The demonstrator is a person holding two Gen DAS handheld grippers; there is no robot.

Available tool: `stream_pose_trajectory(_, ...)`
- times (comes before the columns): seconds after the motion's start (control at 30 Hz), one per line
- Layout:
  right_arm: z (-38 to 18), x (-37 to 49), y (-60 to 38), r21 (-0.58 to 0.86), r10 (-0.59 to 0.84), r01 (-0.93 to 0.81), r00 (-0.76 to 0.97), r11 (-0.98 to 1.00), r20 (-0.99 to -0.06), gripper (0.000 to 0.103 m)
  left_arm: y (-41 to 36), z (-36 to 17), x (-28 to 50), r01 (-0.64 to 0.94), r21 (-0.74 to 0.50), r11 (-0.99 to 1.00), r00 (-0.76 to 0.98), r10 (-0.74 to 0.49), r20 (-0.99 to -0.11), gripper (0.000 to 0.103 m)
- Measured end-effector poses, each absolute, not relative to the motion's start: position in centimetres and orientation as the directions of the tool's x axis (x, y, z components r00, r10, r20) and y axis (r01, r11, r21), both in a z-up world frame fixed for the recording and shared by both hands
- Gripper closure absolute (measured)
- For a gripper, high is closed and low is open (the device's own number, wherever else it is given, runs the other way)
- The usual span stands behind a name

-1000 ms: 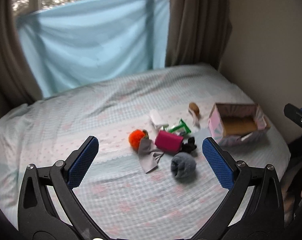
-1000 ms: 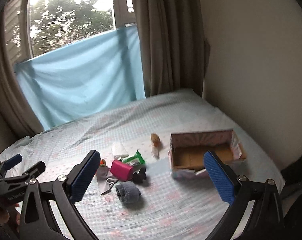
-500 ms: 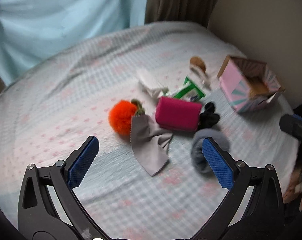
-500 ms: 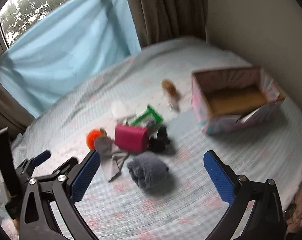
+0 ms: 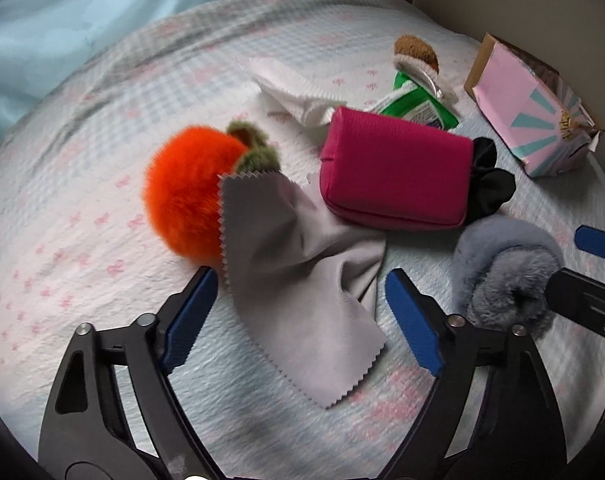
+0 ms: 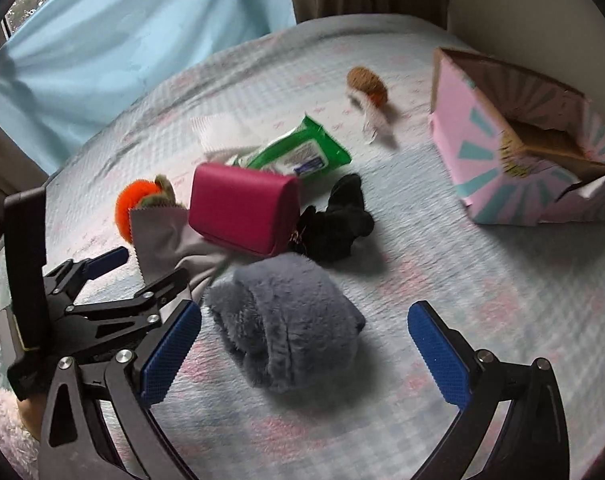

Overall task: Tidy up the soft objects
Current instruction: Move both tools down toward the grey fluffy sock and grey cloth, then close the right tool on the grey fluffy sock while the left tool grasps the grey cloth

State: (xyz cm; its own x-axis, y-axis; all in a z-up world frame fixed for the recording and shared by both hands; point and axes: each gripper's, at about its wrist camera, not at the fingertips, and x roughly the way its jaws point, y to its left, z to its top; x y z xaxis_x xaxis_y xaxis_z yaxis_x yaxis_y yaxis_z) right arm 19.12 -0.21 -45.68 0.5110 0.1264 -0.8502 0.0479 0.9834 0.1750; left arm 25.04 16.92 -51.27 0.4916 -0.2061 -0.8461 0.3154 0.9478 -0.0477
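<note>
Left gripper (image 5: 298, 316), jaws just narrowing but unclenched, straddles the grey cloth (image 5: 302, 280) mid-bed; right gripper (image 6: 302, 352), released, flanks the grey fluff (image 6: 290, 320); risk: pinching bedsheet (image 5: 82, 240) too, or dragging the pompom (image 5: 186, 196).

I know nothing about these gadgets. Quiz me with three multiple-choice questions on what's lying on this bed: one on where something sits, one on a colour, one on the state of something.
1. What partly covers the orange pom-pom?
A) grey cloth B) green packet C) black scrunchie
2. What colour is the pouch?
A) yellow B) magenta C) white
3. How is the pink box?
A) taped shut B) crushed flat C) open

Answers:
1. A: the grey cloth, with its zigzag edge, drapes over the pom-pom's side.
2. B: the pouch is magenta.
3. C: the box's brown inside shows in the right wrist view.
</note>
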Motion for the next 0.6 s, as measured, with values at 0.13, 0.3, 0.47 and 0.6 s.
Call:
stream_pose_trajectory(0.13,-47.1,20.3,-0.4,0.208,0.151,0.066,0.485,0.976,-0.861,0.006,15.9,-52.3,24.9,0.318,-0.048,0.947,0.474,-0.202,-0.857,0.028)
stream_pose_trajectory(0.3,-48.2,21.1,-0.3,0.230,0.177,0.060,0.465,0.971,-0.868,0.014,14.4,-53.2,24.4,0.345,-0.005,0.939,0.474,-0.179,-0.862,0.045)
stream_pose_trajectory(0.47,-48.6,21.6,0.0,0.233,0.183,0.052,0.459,0.971,-0.869,0.029,14.9,-53.0,25.2,0.326,-0.019,0.945,0.475,-0.182,-0.861,0.071)
stream_pose_trajectory(0.6,-48.7,21.8,0.2,0.221,0.177,0.043,0.460,0.974,-0.870,0.040,14.9,-53.0,25.6,0.341,-0.028,0.940,0.465,-0.195,-0.864,0.085)
